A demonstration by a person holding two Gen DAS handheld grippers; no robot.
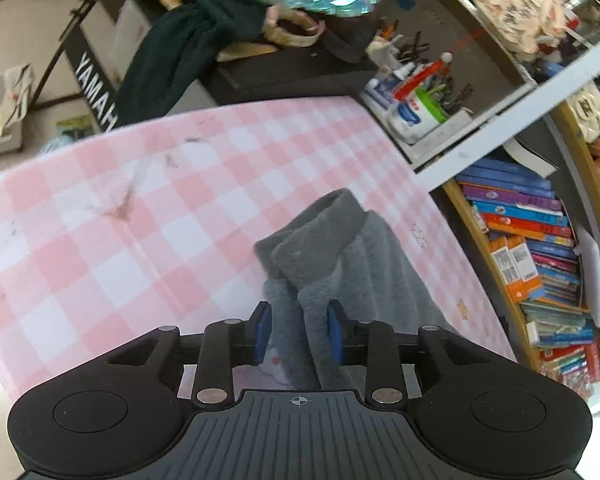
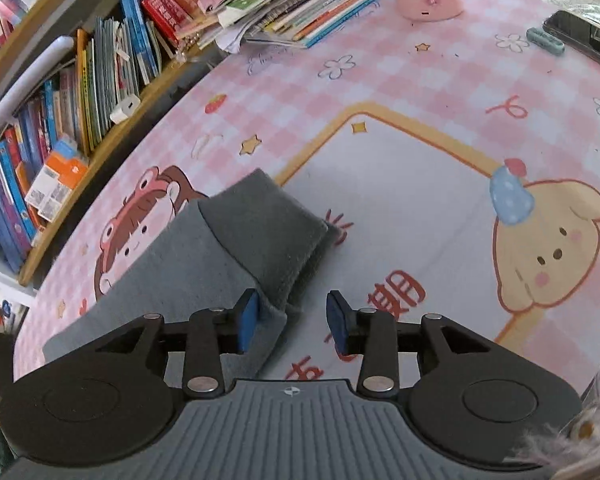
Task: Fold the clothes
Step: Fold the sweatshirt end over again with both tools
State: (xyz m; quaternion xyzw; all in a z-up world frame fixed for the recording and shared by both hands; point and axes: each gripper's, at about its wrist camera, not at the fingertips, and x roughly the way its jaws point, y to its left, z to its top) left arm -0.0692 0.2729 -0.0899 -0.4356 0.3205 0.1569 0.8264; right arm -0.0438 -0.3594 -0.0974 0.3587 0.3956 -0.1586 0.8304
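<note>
We can read white letters "YAMAH" on a black keyboard stand (image 1: 94,94). The red signs on the table mat (image 2: 404,216) we cannot read.

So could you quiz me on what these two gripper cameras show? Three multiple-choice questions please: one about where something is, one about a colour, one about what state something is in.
1. Where does the grey garment lie?
A. on the pink checked mat
B. on the bookshelf
C. on the floor

2. What colour are the finger pads of the left gripper?
A. red
B. blue
C. yellow

3. How do the jaws of the right gripper stand?
A. shut tight on a book
B. open, with an edge of the garment between them
C. shut on the pink cup

Answers:
1 A, the fabric rests flat on the mat in both views.
2 B, both pads show blue against the black arms.
3 B, there is a clear gap between the pads, and only the left pad is near the cloth.
</note>
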